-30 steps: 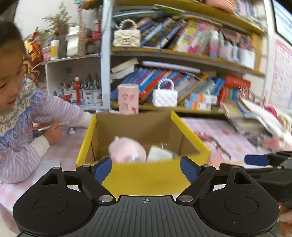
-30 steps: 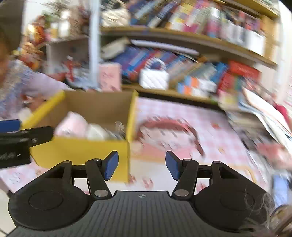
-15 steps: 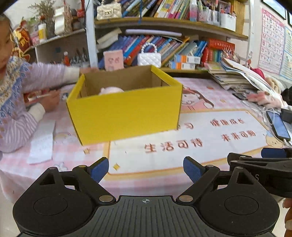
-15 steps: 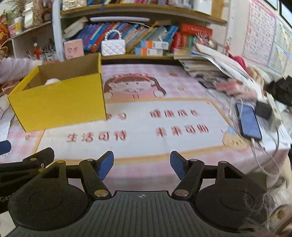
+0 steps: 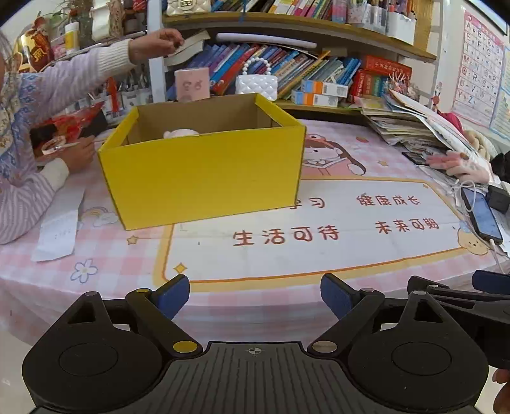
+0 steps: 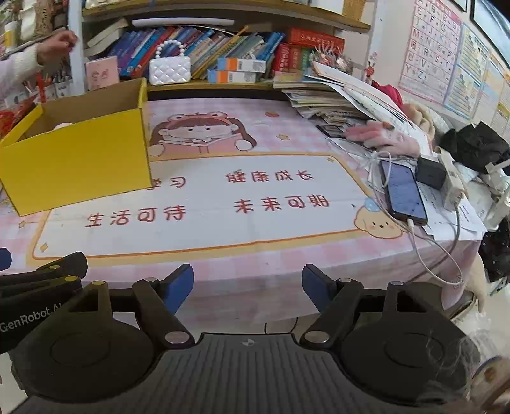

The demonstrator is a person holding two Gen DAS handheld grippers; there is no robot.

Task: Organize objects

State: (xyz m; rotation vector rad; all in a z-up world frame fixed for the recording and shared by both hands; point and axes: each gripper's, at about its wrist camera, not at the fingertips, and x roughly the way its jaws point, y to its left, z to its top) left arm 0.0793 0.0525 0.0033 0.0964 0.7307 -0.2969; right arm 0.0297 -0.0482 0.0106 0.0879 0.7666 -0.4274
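Observation:
A yellow cardboard box (image 5: 204, 172) stands on the pink checked tablecloth (image 5: 105, 267), its top open; a pink soft toy (image 5: 180, 133) just shows inside. The same box (image 6: 76, 162) sits at the left of the right wrist view. My left gripper (image 5: 253, 294) hovers over the table's near edge, open, nothing between its fingers. My right gripper (image 6: 248, 285) hangs beside it to the right, its jaws still opening, with nothing between them. Each gripper shows at the edge of the other's view.
A person in a striped sleeve (image 5: 28, 197) sits at the left, one hand (image 5: 157, 43) reaching up to the bookshelf (image 5: 287, 28). A phone (image 6: 403, 191) on a charging cable, a pile of papers (image 6: 338, 98) and pink gloves (image 6: 382, 137) crowd the right side.
Both grippers have drawn back from over the box to the table's near edge. The right jaws have widened. The person's arm has risen from the table to the shelf.

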